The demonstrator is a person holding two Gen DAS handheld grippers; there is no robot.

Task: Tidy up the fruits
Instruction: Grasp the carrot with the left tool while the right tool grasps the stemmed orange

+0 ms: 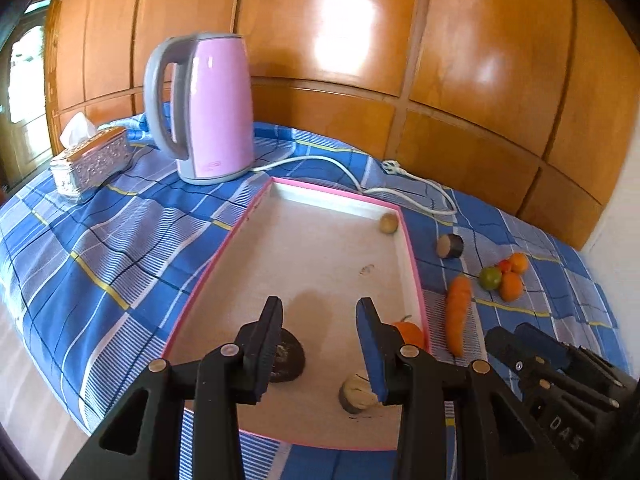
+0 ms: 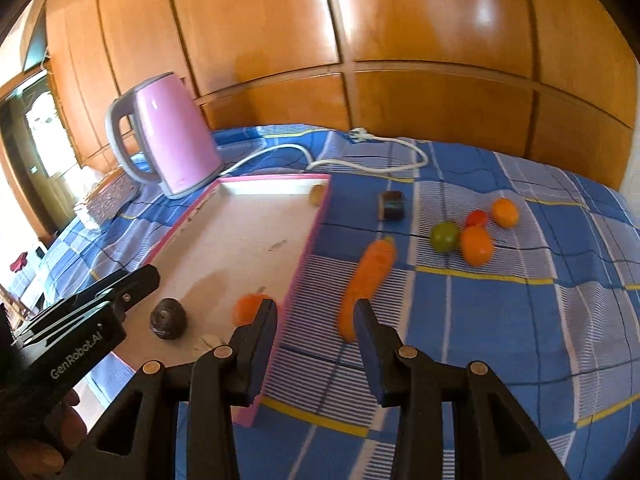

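A pink-rimmed tray (image 1: 320, 248) (image 2: 240, 236) lies on the blue checked cloth. In it are a small brown fruit (image 1: 388, 223) (image 2: 317, 194), a dark round fruit (image 1: 286, 356) (image 2: 167, 317), an orange fruit (image 1: 410, 333) (image 2: 248, 307) and a cut brown piece (image 1: 356, 394). On the cloth to the right lie a carrot (image 1: 457, 312) (image 2: 366, 280), a dark cut piece (image 1: 450, 246) (image 2: 392, 205), a green fruit (image 2: 444, 237), two orange fruits (image 2: 476, 245) and a small red one (image 2: 477, 218). My left gripper (image 1: 320, 312) is open over the tray. My right gripper (image 2: 316, 312) is open beside the carrot.
A pink kettle (image 1: 204, 108) (image 2: 164, 136) stands behind the tray, its white cord (image 1: 360, 178) and plug trailing across the cloth. A tissue box (image 1: 92, 160) sits at the far left. Wooden panels back the table. The floor shows at the lower left.
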